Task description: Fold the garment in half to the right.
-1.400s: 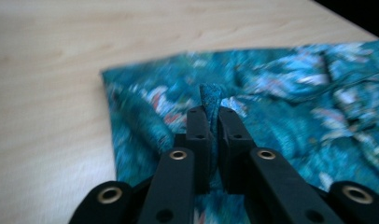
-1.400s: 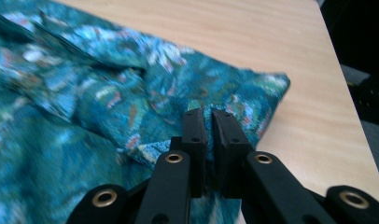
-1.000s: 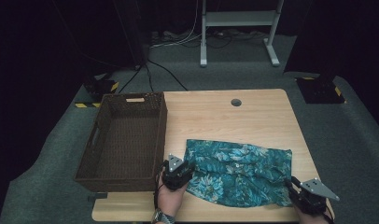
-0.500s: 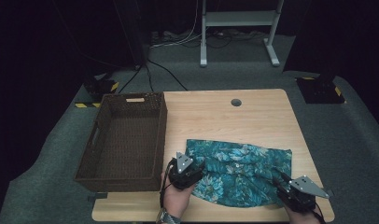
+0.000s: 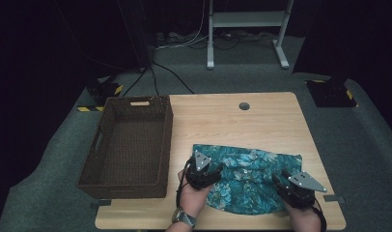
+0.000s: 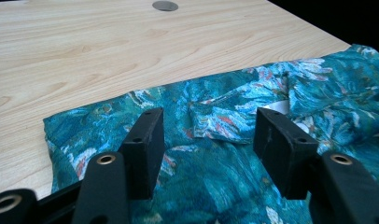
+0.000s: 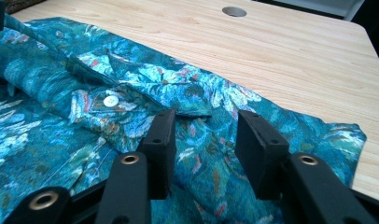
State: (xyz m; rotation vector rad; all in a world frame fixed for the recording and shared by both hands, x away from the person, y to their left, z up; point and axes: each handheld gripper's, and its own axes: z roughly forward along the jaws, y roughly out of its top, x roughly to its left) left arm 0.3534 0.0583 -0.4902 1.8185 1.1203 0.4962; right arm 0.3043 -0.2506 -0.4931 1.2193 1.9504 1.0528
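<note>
Tongs, left (image 5: 214,170) and right (image 5: 279,181), are opening, empty, above the folded teal shirt (image 5: 249,171) lying on the table (image 5: 261,121), basket (image 5: 129,140) awaiting it.

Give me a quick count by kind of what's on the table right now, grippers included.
Grippers: 2, the left gripper and the right gripper, both with jaws apart over the cloth
Patterned teal shirts: 1, the shirt lying folded on the table
Wicker baskets: 1, the brown basket, nothing in it
Total: 4
</note>
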